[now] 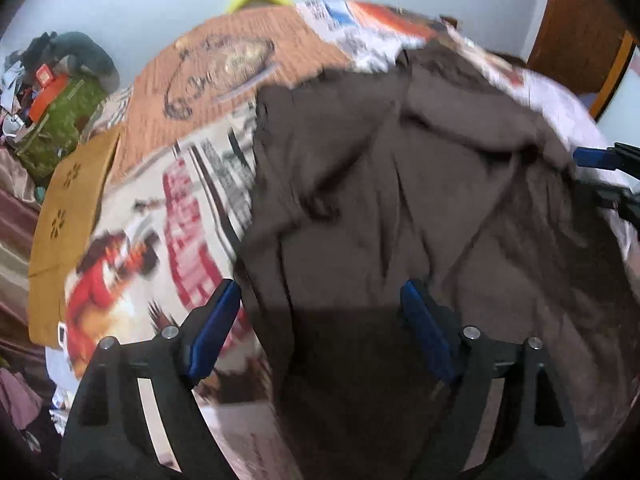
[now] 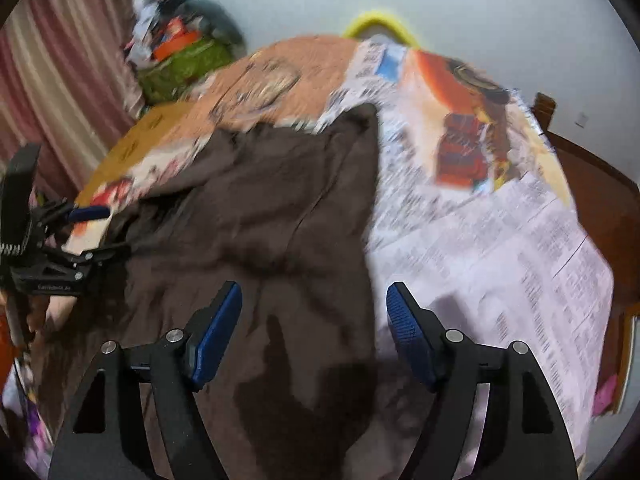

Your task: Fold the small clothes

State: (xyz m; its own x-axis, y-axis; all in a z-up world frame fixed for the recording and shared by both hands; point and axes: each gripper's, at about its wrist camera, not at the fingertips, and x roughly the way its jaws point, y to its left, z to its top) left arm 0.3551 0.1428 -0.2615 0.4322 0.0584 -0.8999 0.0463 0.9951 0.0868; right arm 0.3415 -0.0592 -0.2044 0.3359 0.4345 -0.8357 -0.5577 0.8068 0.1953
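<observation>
Left jaws: my left gripper (image 1: 320, 300) stands wide apart over the near part of the brown garment (image 1: 420, 200), gripping nothing; blue pads (image 1: 216, 328) face each other across the cloth.
Right jaws: my right gripper (image 2: 314, 300) also gapes, empty, above the garment's right edge, one finger over brown cloth, the other over newspaper (image 2: 500, 240).
Garment: crumpled and spread flat on the paper-covered table, creases running away from me; both views are blurred.
Each other: each tool shows at the other's side, the left one (image 2: 60, 248) at the garment's left border.
Table cover: newspaper sheets, an orange printed sheet (image 1: 224, 76), a tan cardboard piece (image 1: 68, 216).
Beyond: a green bundle (image 2: 184, 68) heaped with clutter, a yellow curved object (image 2: 376, 24) at the far edge, a striped curtain (image 2: 68, 60), a wooden chair (image 2: 600, 200).
</observation>
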